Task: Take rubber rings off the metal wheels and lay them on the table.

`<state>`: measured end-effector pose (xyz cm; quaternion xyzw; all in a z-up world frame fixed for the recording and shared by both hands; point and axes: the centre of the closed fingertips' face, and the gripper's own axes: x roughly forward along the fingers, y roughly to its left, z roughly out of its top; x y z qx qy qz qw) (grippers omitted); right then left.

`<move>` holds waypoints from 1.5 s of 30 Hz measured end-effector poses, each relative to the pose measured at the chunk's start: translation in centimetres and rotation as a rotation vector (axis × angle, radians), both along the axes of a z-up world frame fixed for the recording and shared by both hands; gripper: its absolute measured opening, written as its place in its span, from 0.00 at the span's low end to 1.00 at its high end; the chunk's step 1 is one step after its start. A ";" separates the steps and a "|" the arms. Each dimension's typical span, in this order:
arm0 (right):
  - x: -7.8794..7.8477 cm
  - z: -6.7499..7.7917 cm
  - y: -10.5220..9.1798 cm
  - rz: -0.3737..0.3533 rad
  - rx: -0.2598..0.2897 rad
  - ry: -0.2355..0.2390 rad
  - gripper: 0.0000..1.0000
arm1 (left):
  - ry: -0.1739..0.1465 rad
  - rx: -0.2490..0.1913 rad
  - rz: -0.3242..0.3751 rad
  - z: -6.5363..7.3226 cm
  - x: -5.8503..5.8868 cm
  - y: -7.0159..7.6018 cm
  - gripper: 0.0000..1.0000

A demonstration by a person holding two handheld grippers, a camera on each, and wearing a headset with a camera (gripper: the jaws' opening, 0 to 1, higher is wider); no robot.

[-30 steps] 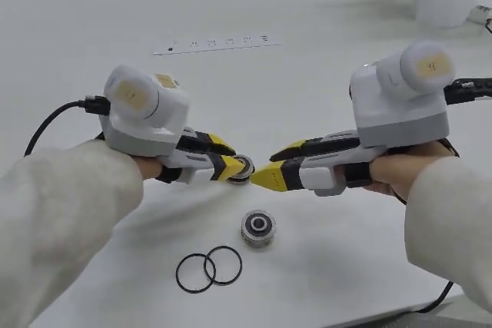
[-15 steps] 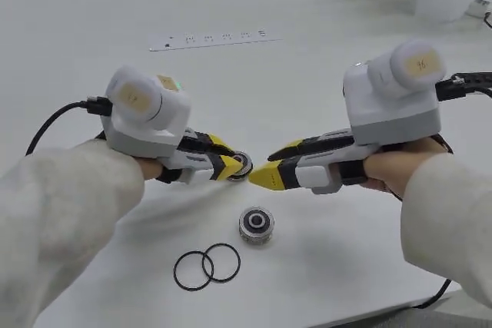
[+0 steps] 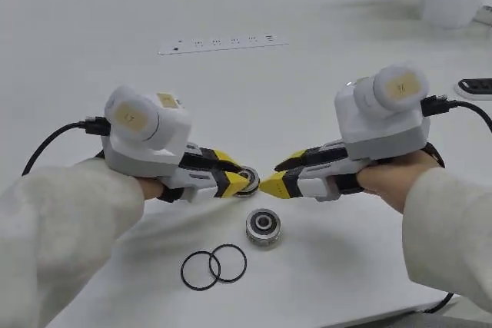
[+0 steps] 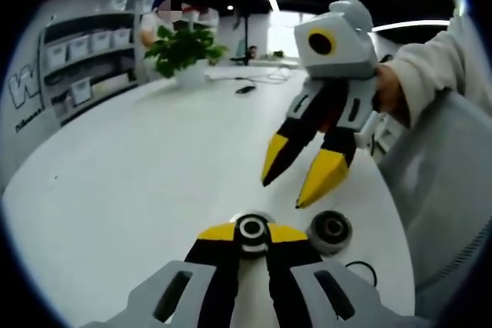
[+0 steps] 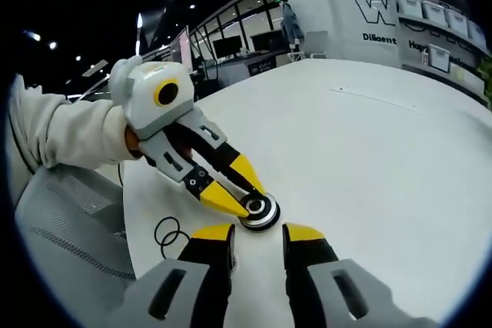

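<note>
Only a sliver of room between my right gripper (image 3: 270, 177) and the wheel (image 5: 257, 210) pinched in my left gripper (image 3: 243, 179). Just on my side of the tips: second wheel (image 3: 263, 226), two rings (image 3: 214, 266). Table (image 3: 100, 44) beyond is open up to the strip (image 3: 223, 42).

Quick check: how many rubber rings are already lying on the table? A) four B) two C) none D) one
B: the head view shows two black rubber rings overlapping on the table, just in front of the loose wheel.
</note>
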<state>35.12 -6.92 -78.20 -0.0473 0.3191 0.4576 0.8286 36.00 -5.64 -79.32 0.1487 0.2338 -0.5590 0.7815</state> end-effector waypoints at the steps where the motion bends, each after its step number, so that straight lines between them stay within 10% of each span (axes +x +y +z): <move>1: -0.1 -0.3 0.1 0.009 -0.011 -0.004 0.21 | 0.001 0.002 -0.002 0.0 -0.1 0.0 0.14; 14: -0.3 -2.6 0.9 0.074 -0.090 -0.015 0.21 | 0.003 0.004 0.000 -0.1 -0.7 0.4 0.14; 45: -0.3 -2.8 1.1 0.168 -0.086 -0.054 0.11 | 0.005 -0.001 0.010 0.1 -0.8 0.2 0.14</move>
